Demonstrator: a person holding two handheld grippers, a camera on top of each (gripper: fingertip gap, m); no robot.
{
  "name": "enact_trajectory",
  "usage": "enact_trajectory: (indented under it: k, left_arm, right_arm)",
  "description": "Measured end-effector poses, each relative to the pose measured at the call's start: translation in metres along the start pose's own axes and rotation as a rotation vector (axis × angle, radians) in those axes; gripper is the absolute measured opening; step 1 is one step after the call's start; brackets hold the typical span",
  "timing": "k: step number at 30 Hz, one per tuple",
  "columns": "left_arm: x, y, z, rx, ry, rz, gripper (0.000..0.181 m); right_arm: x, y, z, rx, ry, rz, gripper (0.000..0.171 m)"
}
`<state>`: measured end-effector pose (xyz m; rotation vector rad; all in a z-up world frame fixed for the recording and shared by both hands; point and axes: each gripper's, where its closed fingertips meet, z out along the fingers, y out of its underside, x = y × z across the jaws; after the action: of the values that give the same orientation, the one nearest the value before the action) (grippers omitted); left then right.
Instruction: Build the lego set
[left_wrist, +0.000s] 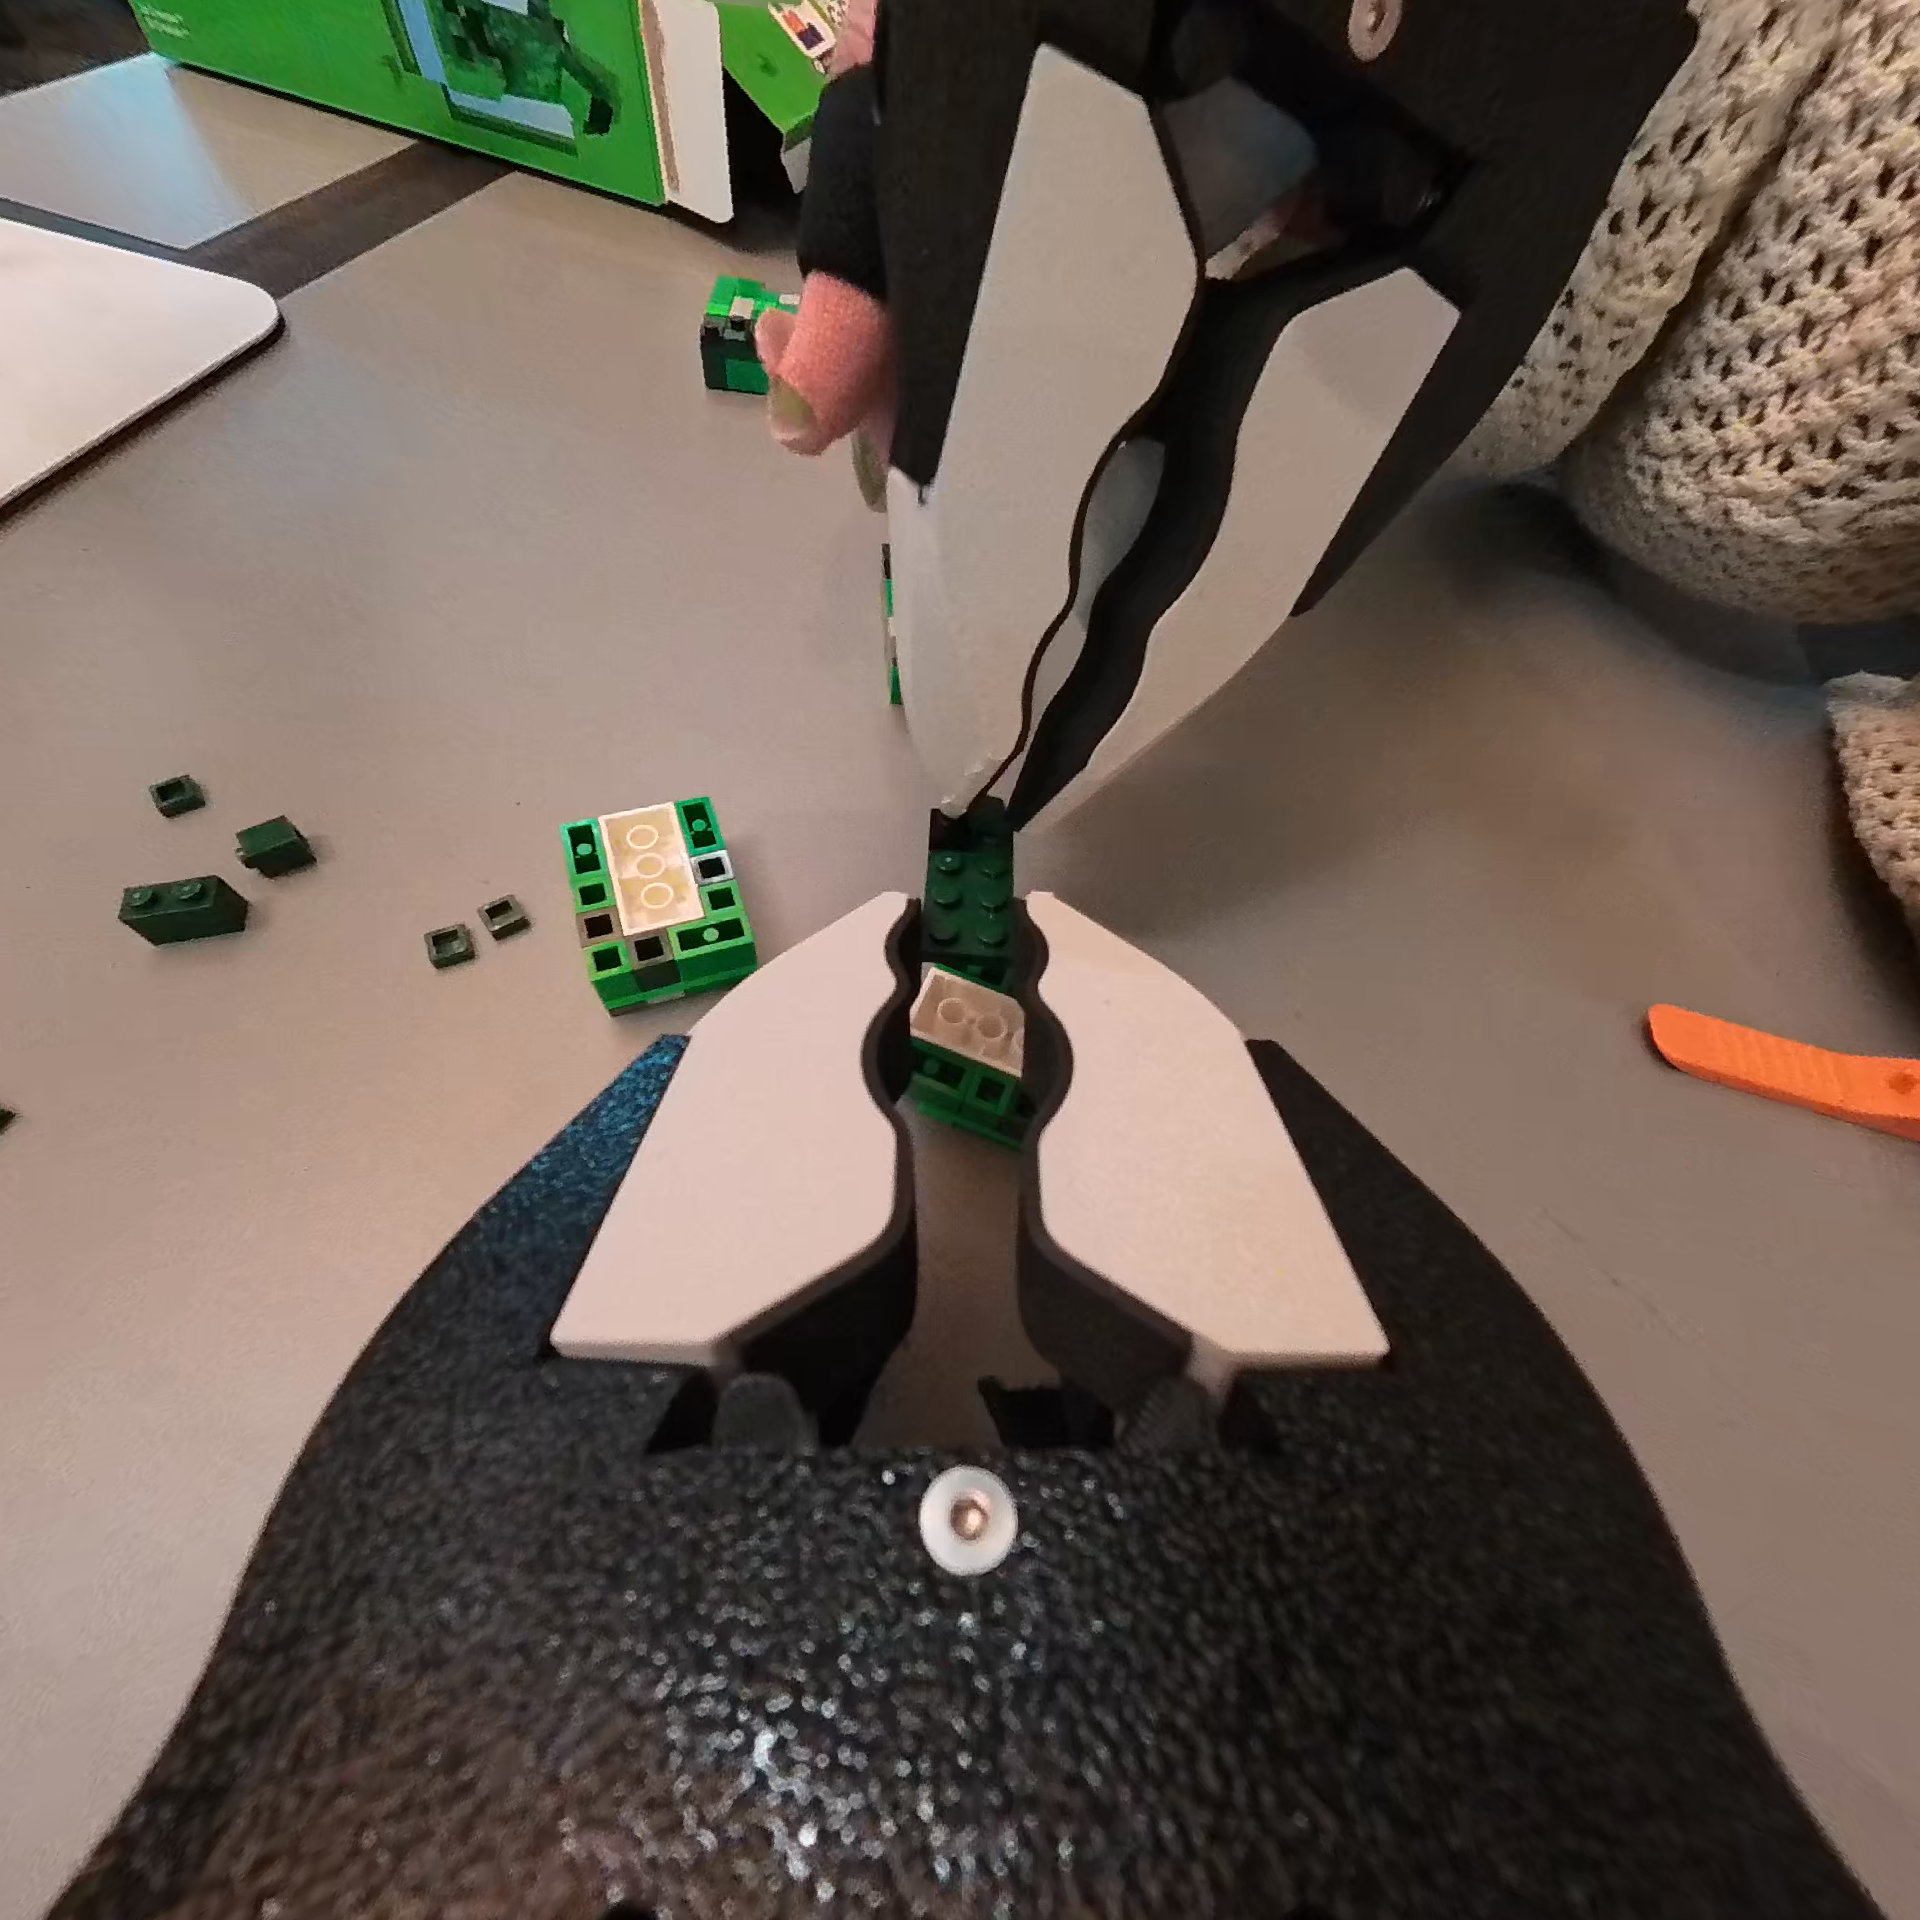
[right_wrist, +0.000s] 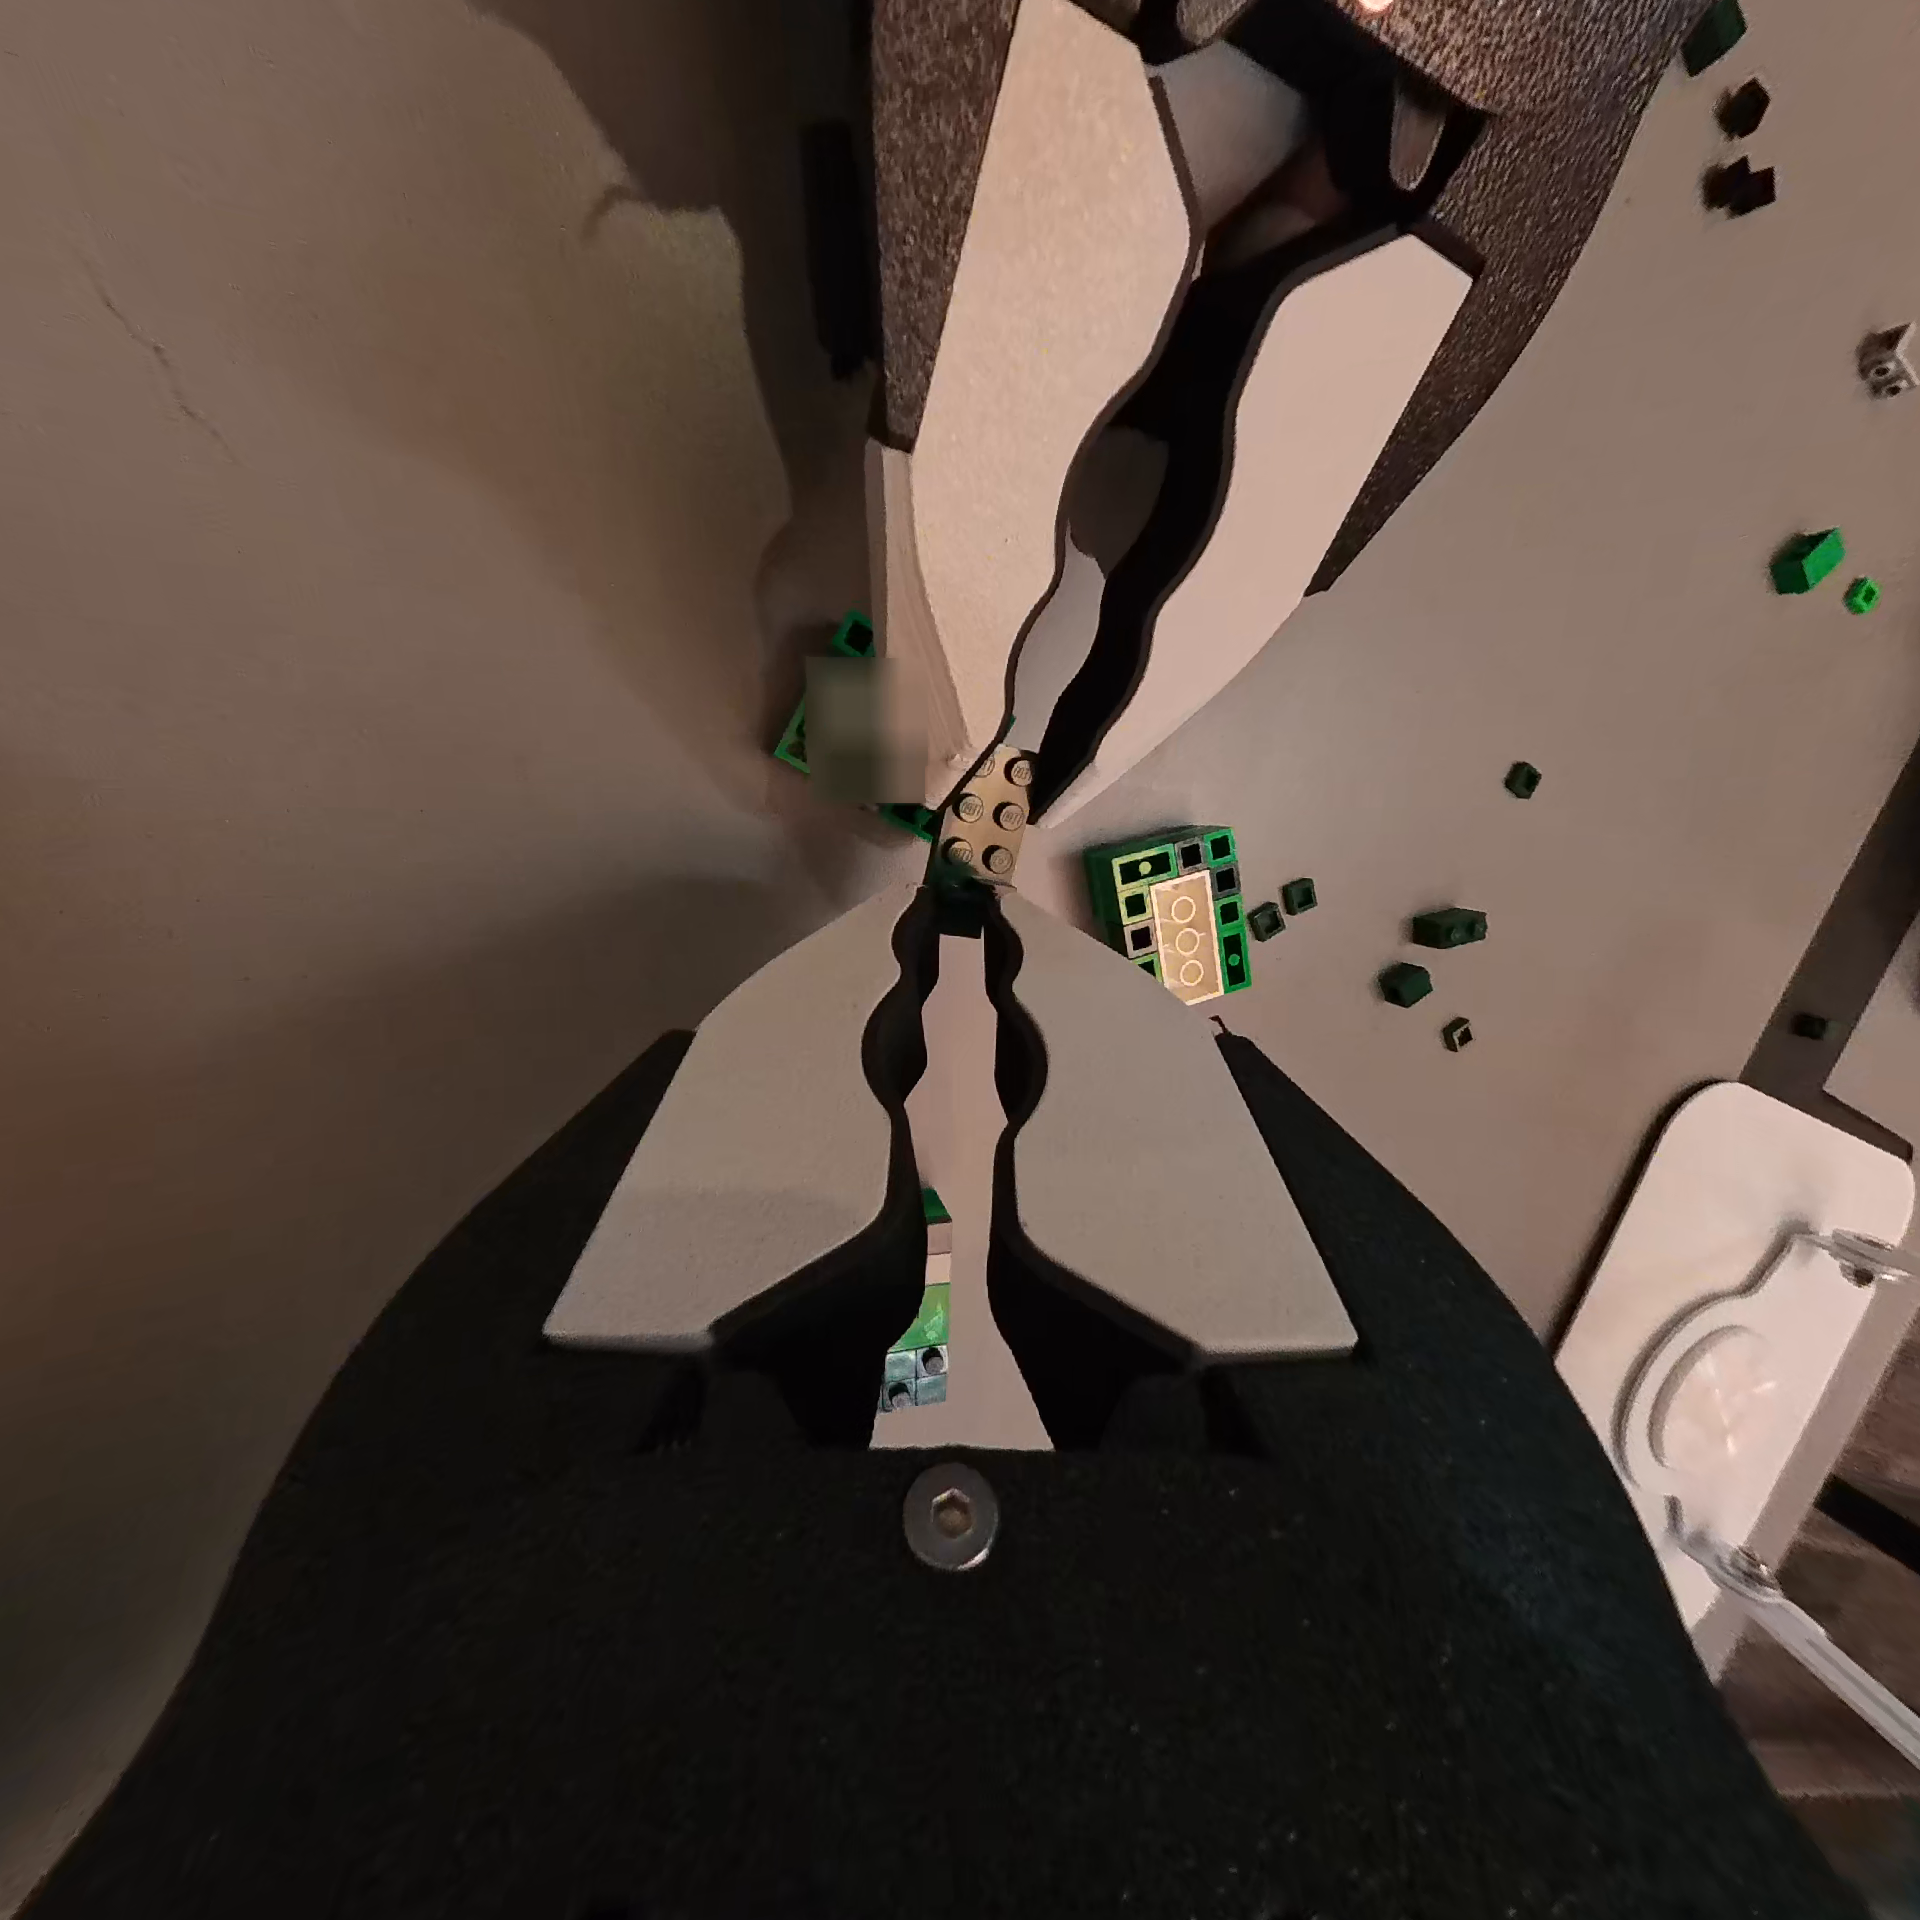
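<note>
Table (left_wrist: 416, 582): grey, carries loose dark green bricks (left_wrist: 182, 909).
Left gripper (left_wrist: 966, 925): jaws narrowed onto the green assembly (left_wrist: 968, 997), long axis pointing away.
Right gripper (right_wrist: 961, 904): tips pinching a small dark green piece (right_wrist: 961, 902) at the assembly's far end.
Relation: tips meet nose to nose.

I see the brick assembly (left_wrist: 657, 902) left of my left gripper (left_wrist: 968, 935) (loose bricks (left_wrist: 185, 910) farther left), box (left_wrist: 436, 83) behind.

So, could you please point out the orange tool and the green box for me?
orange tool (left_wrist: 1766, 1065), left wrist view, middle of its flat blade.
green box (left_wrist: 416, 78), left wrist view, its printed front face.
</note>
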<state>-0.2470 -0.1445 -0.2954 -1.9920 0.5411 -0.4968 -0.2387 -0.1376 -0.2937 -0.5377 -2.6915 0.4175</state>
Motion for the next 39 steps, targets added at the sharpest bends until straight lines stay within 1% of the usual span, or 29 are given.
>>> enact_trajectory:
  k: [9, 14, 18, 21, 24, 28, 30, 33, 36, 39]
  left_arm:
    - [-0.001, -0.002, -0.001, 0.017, -0.002, -0.015, 0.015]
    - [-0.003, -0.005, -0.003, 0.039, -0.005, -0.027, 0.015]
    - [-0.007, -0.006, -0.005, 0.055, -0.027, -0.036, 0.015]
    - [-0.014, -0.008, -0.008, 0.068, -0.078, -0.038, 0.015]
    - [-0.021, -0.010, -0.013, 0.090, -0.125, -0.038, 0.015]
    - [-0.026, -0.013, -0.017, 0.110, -0.161, -0.039, 0.015]
    - [-0.026, -0.014, -0.018, 0.117, -0.159, -0.038, 0.015]
    - [-0.025, -0.013, -0.017, 0.116, -0.149, -0.041, 0.015]
    - [-0.025, -0.011, -0.015, 0.106, -0.149, -0.035, 0.015]
    - [-0.024, -0.011, -0.015, 0.098, -0.151, -0.026, 0.015]
  right_arm:
    - [0.002, -0.001, -0.001, 0.006, 0.012, 0.003, 0.009]
    - [0.003, -0.005, -0.004, 0.041, 0.026, 0.018, 0.014]
    - [0.008, -0.003, -0.009, 0.049, 0.075, 0.018, 0.015]
    - [0.015, 0.008, -0.017, 0.060, 0.131, 0.096, 0.017]
    - [0.019, 0.022, -0.024, 0.103, 0.166, 0.258, 0.016]
    - [0.003, 0.041, -0.013, 0.119, 0.120, 0.422, 0.016]
    - [-0.006, 0.045, -0.005, 0.125, 0.084, 0.432, 0.016]
    - [-0.005, 0.049, 0.002, 0.115, 0.074, 0.412, 0.015]
    - [-0.008, 0.044, 0.006, 0.150, -0.003, 0.411, 0.014]
    - [-0.008, 0.047, 0.013, 0.102, -0.034, 0.462, 0.014]
